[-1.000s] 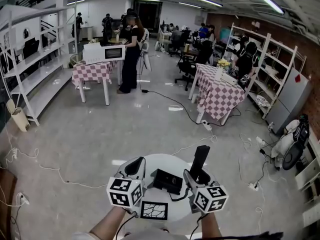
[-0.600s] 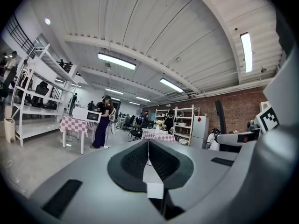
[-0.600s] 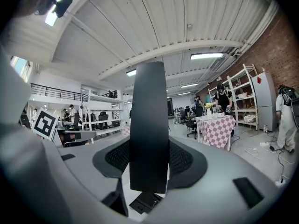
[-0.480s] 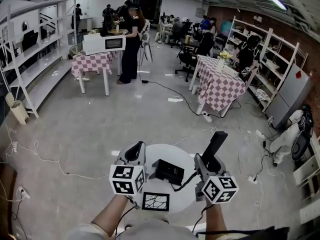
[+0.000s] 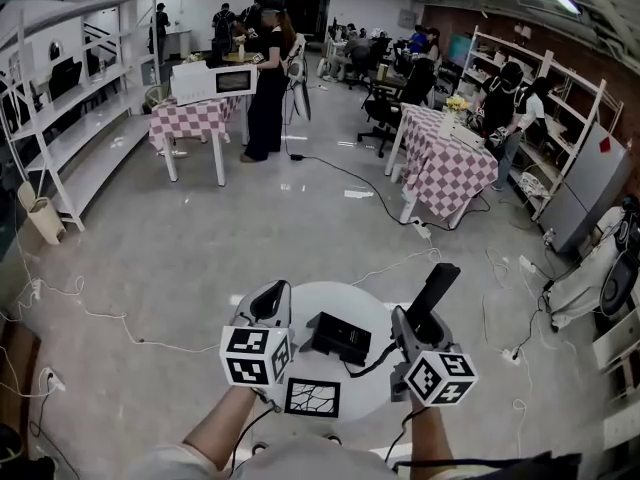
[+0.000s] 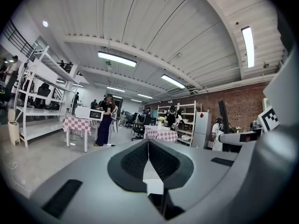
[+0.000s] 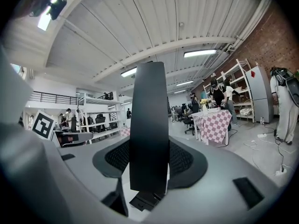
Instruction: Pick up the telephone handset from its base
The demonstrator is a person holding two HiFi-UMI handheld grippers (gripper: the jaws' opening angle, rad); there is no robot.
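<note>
We have the handset (image 5: pixel 433 290) clamped in the right gripper (image 5: pixel 412 331), whose jaws stand wide around its black body. It hangs tilted, clear of the base (image 5: pixel 340 336) at lower centre of the head view, joined only by its cord (image 5: pixel 366 366). The left gripper (image 5: pixel 268 305) hovers over the round counter (image 5: pixel 312 300), jaws pressed together on nothing. We judge the pick-up essentially done.

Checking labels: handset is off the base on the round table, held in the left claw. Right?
Not quite. The handset is in the right claw, not the left; the right gripper view shows its jaws closed on it. The rest holds: it is off the base on the round table.
</note>
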